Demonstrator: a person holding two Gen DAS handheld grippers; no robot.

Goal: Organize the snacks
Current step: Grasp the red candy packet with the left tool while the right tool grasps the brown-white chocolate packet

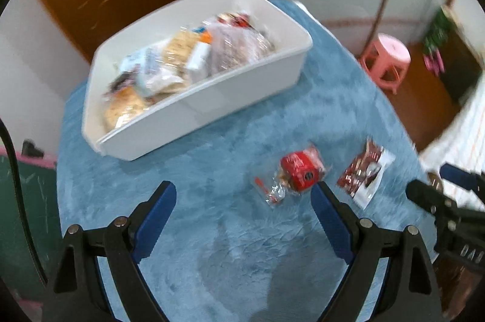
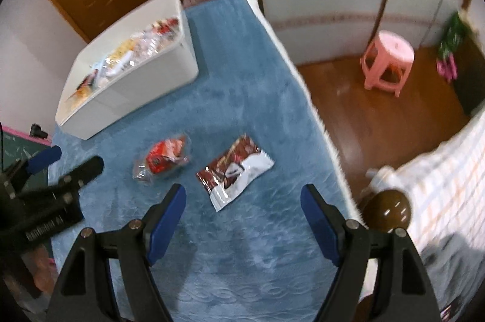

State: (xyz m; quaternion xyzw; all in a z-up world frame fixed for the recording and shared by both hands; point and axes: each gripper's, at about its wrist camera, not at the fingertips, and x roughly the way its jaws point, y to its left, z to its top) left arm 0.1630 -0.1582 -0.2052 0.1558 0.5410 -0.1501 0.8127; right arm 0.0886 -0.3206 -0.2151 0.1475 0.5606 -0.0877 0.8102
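A white bin [image 1: 248, 88] holding several wrapped snacks stands at the back of the blue cloth; it also shows in the right wrist view [image 2: 127, 97]. A red snack in clear wrap [image 1: 298, 172] [image 2: 165, 159] and a dark red and white packet [image 1: 365, 175] [image 2: 235, 172] lie loose on the cloth. My left gripper [image 1: 244, 191] is open and empty, above the cloth, with the red snack by its right finger. My right gripper [image 2: 244, 194] is open and empty, just short of the packet.
The blue cloth [image 2: 242, 79] covers the table, whose right edge drops to a wooden floor [image 2: 379, 122]. A pink stool [image 2: 388, 64] stands on the floor. A checked fabric [image 2: 448, 176] and a brown round knob [image 2: 388, 209] are at the right.
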